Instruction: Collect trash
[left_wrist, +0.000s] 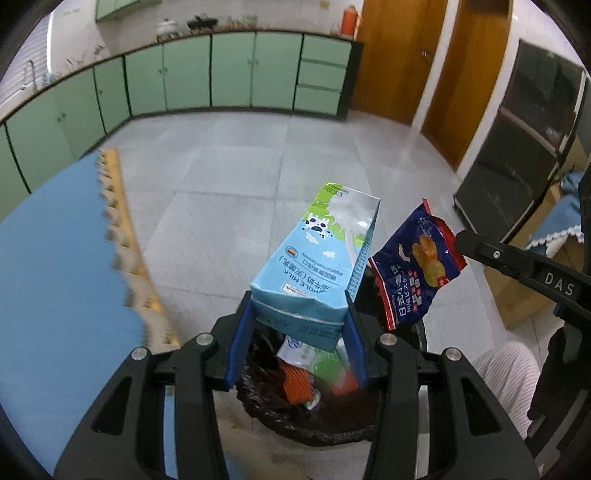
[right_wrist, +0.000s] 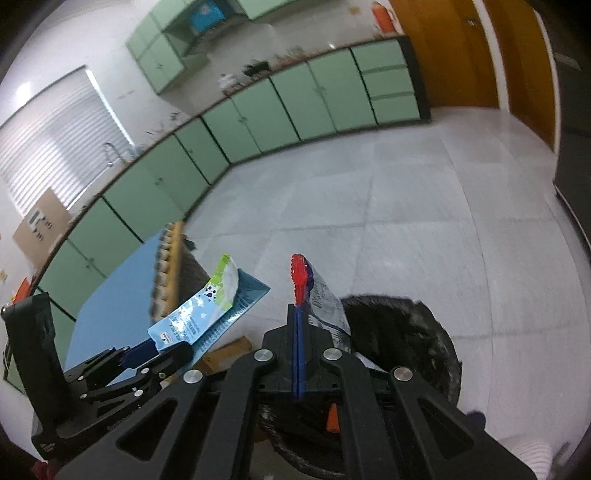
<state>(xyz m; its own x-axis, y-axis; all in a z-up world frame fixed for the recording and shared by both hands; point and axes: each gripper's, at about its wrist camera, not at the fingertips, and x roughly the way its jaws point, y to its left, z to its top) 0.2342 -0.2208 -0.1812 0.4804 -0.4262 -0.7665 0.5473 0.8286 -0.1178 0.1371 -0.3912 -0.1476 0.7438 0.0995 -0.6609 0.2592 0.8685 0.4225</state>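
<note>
My left claw (left_wrist: 297, 317) clamps a milk carton (left_wrist: 321, 258). My right claw (right_wrist: 298, 332), closed tight, pinches a snack packet (right_wrist: 321, 295) above the bin (right_wrist: 424, 339).

Bin contents (left_wrist: 295, 376) blurred, perhaps wrappers; bin rim (left_wrist: 325, 435) partly behind jaws

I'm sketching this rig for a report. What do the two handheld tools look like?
Both are black plastic with open triangular cutouts, silver round screws and blue finger pads: left tool, right tool. The right one carries white "DAS" lettering. A pale ribbed sleeve shows nearby.
</note>
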